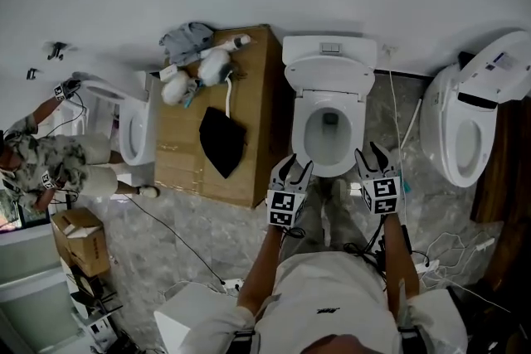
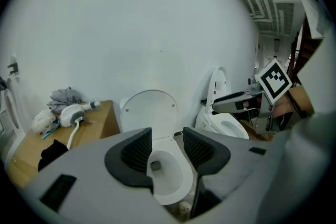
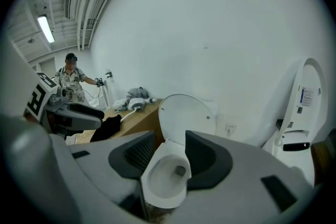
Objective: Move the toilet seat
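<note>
A white toilet (image 1: 329,133) stands against the wall, straight ahead of me. Its lid (image 2: 149,113) is raised upright against the tank (image 1: 329,60); I cannot tell a seat ring from the bowl's rim. My left gripper (image 1: 295,167) hovers just short of the bowl's front left, and my right gripper (image 1: 370,153) hovers at its front right. Neither touches the toilet. In the left gripper view the left gripper (image 2: 167,138) stands slightly open with only the bowl (image 2: 168,173) seen through the gap. The right gripper (image 3: 172,148) is likewise slightly open and holds nothing, with the lid (image 3: 185,115) beyond it.
A wooden cabinet (image 1: 253,116) left of the toilet carries a black cloth (image 1: 221,141), a white handheld device (image 1: 203,69) and a grey rag. A second toilet (image 1: 469,116) with raised lid stands right, a third (image 1: 133,124) left beside a person (image 1: 41,162). Cables and a cardboard box (image 1: 79,238) lie on the floor.
</note>
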A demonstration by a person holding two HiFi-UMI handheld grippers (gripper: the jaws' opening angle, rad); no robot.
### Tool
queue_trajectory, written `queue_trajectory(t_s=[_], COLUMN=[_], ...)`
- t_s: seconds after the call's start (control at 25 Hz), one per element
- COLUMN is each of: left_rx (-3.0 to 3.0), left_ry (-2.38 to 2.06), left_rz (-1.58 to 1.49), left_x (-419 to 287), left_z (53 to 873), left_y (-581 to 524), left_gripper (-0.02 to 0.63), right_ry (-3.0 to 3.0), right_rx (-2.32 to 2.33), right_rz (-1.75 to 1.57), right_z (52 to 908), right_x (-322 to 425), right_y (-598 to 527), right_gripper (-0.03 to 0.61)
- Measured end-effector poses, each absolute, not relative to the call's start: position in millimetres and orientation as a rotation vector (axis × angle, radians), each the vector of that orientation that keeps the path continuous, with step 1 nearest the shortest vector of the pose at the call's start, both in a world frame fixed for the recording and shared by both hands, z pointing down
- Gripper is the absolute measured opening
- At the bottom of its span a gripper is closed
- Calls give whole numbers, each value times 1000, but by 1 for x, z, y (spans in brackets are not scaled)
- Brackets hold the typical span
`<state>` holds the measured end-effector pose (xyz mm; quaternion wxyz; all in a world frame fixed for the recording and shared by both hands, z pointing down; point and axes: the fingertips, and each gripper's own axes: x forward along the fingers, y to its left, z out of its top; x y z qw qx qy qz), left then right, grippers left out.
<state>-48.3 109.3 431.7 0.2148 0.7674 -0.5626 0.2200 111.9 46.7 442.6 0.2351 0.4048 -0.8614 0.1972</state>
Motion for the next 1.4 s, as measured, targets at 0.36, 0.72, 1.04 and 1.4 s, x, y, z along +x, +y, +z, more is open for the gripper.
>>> queue_trajectory(t_s=[0.36,0.72,1.04,1.4], left_rx=[2120,2096,2052,2005], left_ry=[-1476,-1385,-1345,-1338], left_rz=[606,622,634,656], left_x=[-68,-86,-89,-91], left_z=[486,548,601,654], left_y=[93,81,83,92], left_gripper=[209,209,209,209], right_ry=[-2262,-2165,-2075,-2021], right_rx=[1157,1205,1224,1205], right_rz=[636,737,828,905], right_z=[496,557,614,669], right_x=[93,81,83,85], right_y=[61,65,79,99], right_gripper=[193,193,193,193])
